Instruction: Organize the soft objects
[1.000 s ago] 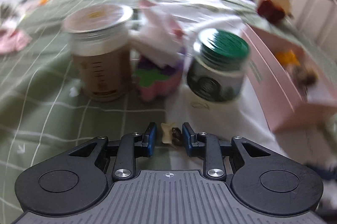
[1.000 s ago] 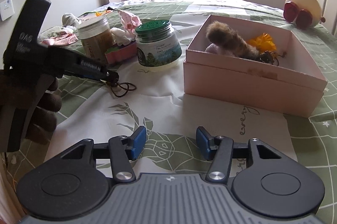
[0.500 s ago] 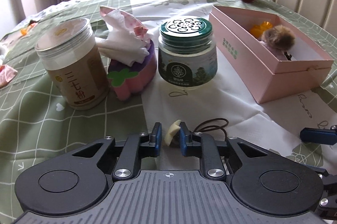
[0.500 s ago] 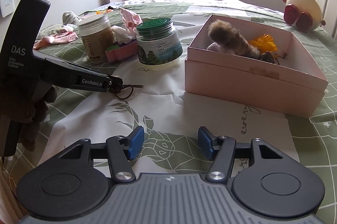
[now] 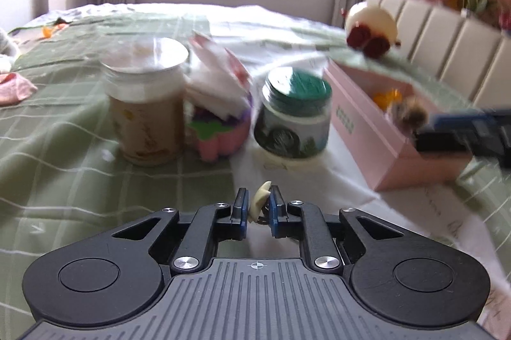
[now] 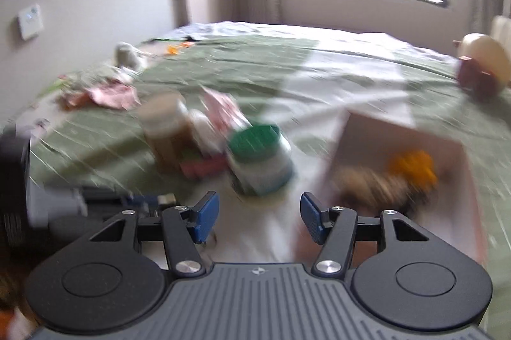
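My left gripper (image 5: 258,209) is shut on a small hair tie with a cream charm (image 5: 260,199), held above the tablecloth in front of the jars. The open pink box (image 5: 380,129) stands to its right with a furry brown piece (image 5: 408,113) and an orange flower (image 5: 386,97) inside. In the right wrist view my right gripper (image 6: 258,215) is open and empty, low over the cloth beside the pink box (image 6: 348,135). The left gripper's tip (image 6: 153,201) shows at its lower left. Both views are blurred by motion.
A brown jar (image 5: 145,103), a pink tissue holder (image 5: 220,122) and a green-lidded jar (image 5: 293,116) stand in a row left of the box. A round plush toy (image 5: 370,27) lies at the back right. Pink cloth (image 6: 110,94) lies far left.
Both grippers have lifted and moved; the views are now blurred. The left gripper still holds the hair tie, whose loop no longer shows on the cloth. The right gripper has come nearer to the box.
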